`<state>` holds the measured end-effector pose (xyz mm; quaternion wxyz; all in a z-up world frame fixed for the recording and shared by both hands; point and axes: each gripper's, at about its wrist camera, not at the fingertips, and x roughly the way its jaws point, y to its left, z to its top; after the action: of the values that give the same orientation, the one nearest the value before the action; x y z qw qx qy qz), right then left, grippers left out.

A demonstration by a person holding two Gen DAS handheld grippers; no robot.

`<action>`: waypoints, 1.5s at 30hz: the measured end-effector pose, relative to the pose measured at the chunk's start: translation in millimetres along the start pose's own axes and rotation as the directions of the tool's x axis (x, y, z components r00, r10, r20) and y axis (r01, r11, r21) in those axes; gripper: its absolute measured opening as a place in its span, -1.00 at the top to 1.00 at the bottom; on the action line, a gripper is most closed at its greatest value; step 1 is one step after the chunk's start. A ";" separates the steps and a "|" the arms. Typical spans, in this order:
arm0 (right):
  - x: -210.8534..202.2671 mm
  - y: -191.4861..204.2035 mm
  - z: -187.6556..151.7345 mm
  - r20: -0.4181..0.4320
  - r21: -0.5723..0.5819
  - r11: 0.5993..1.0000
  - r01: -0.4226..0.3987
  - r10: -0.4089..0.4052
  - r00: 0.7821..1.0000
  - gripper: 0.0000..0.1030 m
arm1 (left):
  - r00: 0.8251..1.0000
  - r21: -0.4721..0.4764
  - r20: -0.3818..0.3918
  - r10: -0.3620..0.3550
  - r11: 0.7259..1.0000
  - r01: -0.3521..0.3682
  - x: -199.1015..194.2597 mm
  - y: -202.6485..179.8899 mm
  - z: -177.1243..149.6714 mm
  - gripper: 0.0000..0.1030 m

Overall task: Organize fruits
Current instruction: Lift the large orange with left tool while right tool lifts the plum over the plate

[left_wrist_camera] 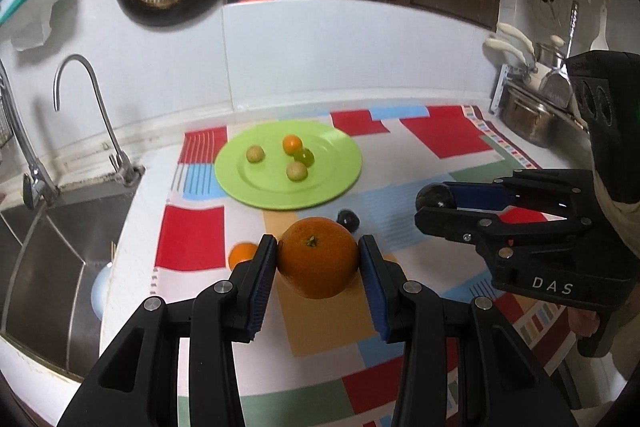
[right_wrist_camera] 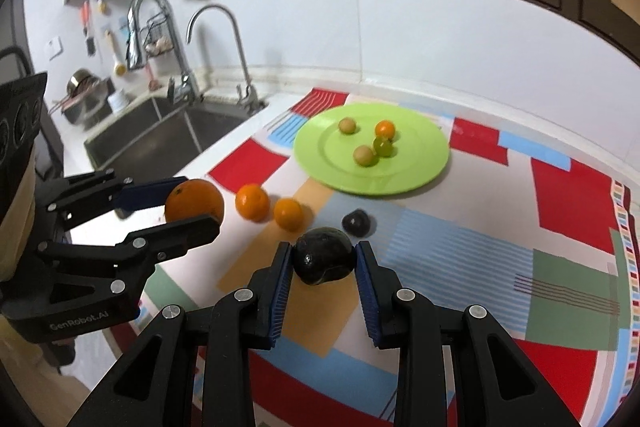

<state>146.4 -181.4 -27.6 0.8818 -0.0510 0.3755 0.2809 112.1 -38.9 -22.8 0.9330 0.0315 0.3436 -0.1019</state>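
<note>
One small orange (left_wrist_camera: 242, 254) half hidden behind left gripper (left_wrist_camera: 318, 259).

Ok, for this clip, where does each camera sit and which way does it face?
Left wrist: rides the left claw, facing the back wall over the green plate; its fingers clamp the large orange; right claw at right.
Right wrist: rides the right claw, facing the wall and sink; its fingers clamp the dark fruit; left claw at left.
Shared: plate, both held fruits, patterned mat, faucet.
</note>
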 end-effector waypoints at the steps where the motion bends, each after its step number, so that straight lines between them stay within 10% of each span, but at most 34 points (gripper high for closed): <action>1: -1.9 -0.6 3.0 0.015 0.007 1.000 0.007 -0.007 1.000 0.37 | 1.000 -0.002 0.008 0.000 1.000 0.000 -0.1 1.1 2.6 0.20; 21: -12.7 -12.4 74.5 0.197 0.034 0.997 0.067 -0.073 0.978 0.37 | 0.991 0.031 0.133 0.030 0.999 -0.035 9.3 19.5 62.8 0.20; 45: 80.8 -62.5 130.3 0.121 0.097 0.993 0.073 -0.085 0.989 0.37 | 0.997 0.039 0.072 0.013 0.999 -0.016 109.8 49.7 121.8 0.20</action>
<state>307.6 -157.7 2.0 0.9153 -0.0075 0.3300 0.2309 281.5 -24.6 -1.6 0.9447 0.0489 0.3073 -0.1029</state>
